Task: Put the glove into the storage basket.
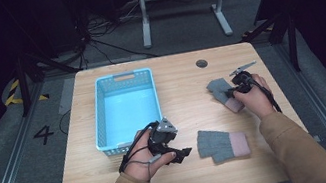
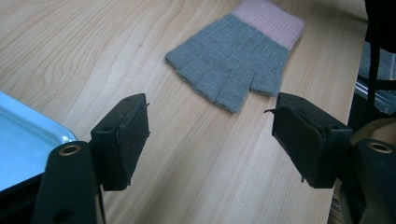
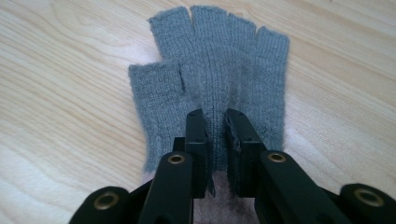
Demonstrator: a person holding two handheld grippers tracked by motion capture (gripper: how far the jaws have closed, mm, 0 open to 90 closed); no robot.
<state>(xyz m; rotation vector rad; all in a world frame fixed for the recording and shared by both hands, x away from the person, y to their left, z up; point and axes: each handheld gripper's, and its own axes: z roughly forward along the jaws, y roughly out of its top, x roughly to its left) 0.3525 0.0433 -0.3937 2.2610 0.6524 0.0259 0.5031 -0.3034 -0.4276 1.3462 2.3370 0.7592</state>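
1. High view. Wooden tabletop [image 1: 201, 176] with a light blue basket [image 1: 126, 109] standing left of centre; nothing seen inside it. Two grey fingerless gloves with pink cuffs lie on the wood, well apart from the basket. The near glove [image 1: 222, 144] lies flat toward the front, cuff pointing right. The far glove [image 1: 224, 94] lies further back on the right side.
   - Left gripper [image 1: 182, 153], held in the person's left hand [image 1: 145, 160], sits just in front of the basket's near right corner, aimed toward the near glove and short of touching it.
   - Right gripper [image 1: 228, 92], in the right hand [image 1: 255, 97], is down on the far glove.

2. Left gripper view. Fingers [image 2: 125, 140] stand wide apart with nothing between them. The near glove [image 2: 233, 60] lies ahead on the bare wood, finger stubs pointing toward the camera, pink cuff away. A corner of the basket [image 2: 28, 135] shows at lower left.

3. Right gripper view. Fingers [image 3: 198, 140] drawn narrow, pinching a ridge of grey knit from the far glove [image 3: 215, 79] near its cuff end. The cloth puckers up between them. The rest of the glove lies flat on the tabletop, stubs pointing away.
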